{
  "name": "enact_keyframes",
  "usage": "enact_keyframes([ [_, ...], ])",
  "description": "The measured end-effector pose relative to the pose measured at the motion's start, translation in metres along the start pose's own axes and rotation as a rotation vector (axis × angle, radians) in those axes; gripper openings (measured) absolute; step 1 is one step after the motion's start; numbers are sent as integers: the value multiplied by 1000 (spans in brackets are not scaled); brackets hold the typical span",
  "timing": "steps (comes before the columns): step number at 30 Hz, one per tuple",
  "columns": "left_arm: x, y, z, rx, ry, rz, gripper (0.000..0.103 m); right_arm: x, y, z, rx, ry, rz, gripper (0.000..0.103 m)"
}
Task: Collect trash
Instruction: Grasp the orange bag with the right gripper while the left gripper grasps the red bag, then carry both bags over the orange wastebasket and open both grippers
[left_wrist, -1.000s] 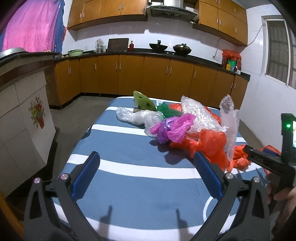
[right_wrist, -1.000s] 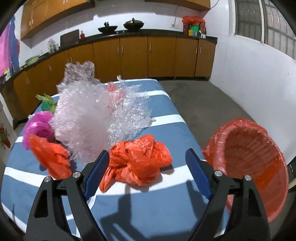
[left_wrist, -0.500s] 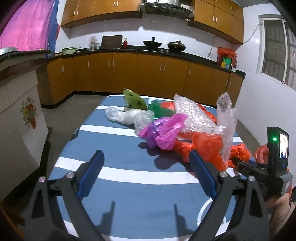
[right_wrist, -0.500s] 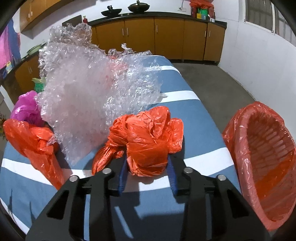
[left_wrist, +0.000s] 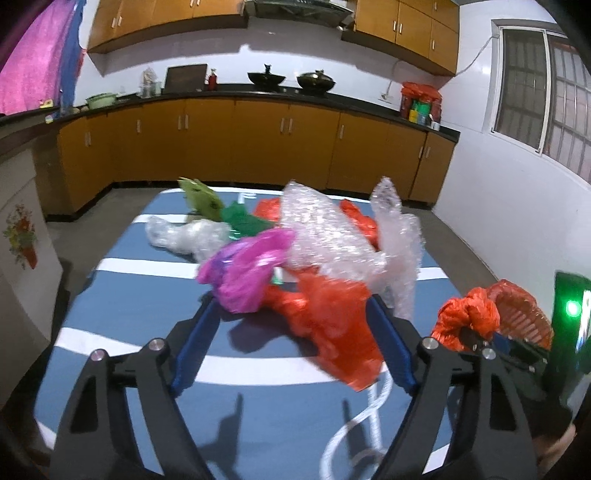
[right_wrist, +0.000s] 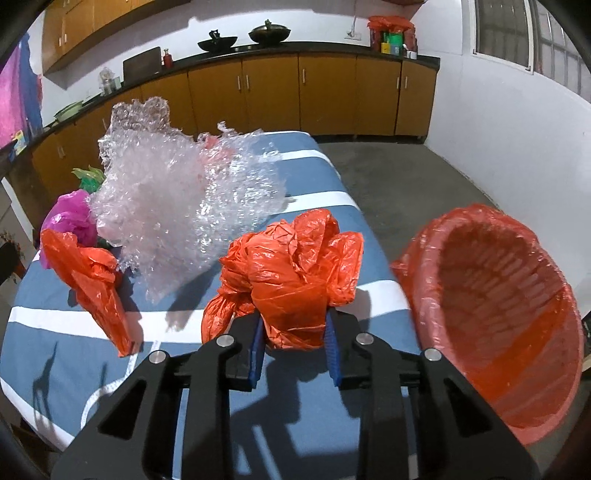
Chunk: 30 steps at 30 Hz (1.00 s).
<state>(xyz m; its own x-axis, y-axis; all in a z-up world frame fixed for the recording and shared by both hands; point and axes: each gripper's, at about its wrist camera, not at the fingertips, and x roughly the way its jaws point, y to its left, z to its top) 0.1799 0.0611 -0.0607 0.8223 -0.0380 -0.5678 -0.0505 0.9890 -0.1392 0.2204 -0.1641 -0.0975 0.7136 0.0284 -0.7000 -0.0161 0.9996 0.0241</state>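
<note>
My right gripper (right_wrist: 293, 338) is shut on a crumpled orange plastic bag (right_wrist: 295, 266) and holds it above the blue striped table (right_wrist: 295, 417), left of the red-lined basket (right_wrist: 491, 306). This bag also shows in the left wrist view (left_wrist: 465, 321). My left gripper (left_wrist: 291, 347) is open around the near end of another orange bag (left_wrist: 332, 325), with a magenta bag (left_wrist: 247, 273) by its left finger. Clear bubble wrap (right_wrist: 177, 199) lies behind.
A green bag (left_wrist: 243, 221), a yellow-green wrapper (left_wrist: 201, 195) and a clear bag (left_wrist: 184, 236) lie further back on the table (left_wrist: 147, 306). A white cord (left_wrist: 354, 417) lies near the front edge. Kitchen cabinets (left_wrist: 258, 144) line the far wall.
My right gripper closed on the orange bag and lifted it off the table. My left gripper moved forward to straddle the other orange bag.
</note>
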Motion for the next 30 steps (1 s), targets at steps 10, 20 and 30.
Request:
enact_keyframes([
  [10,47,-30,7,58,115,7,29,0,-11,6,10,-5,1,28],
  [20,16,-7,13,15,71,-123,7,-25,-11,15,17,-70,36,28],
  [30,-32,-8,28,10,-18,-190,7,-54,-13,22,10,-132,55,28],
])
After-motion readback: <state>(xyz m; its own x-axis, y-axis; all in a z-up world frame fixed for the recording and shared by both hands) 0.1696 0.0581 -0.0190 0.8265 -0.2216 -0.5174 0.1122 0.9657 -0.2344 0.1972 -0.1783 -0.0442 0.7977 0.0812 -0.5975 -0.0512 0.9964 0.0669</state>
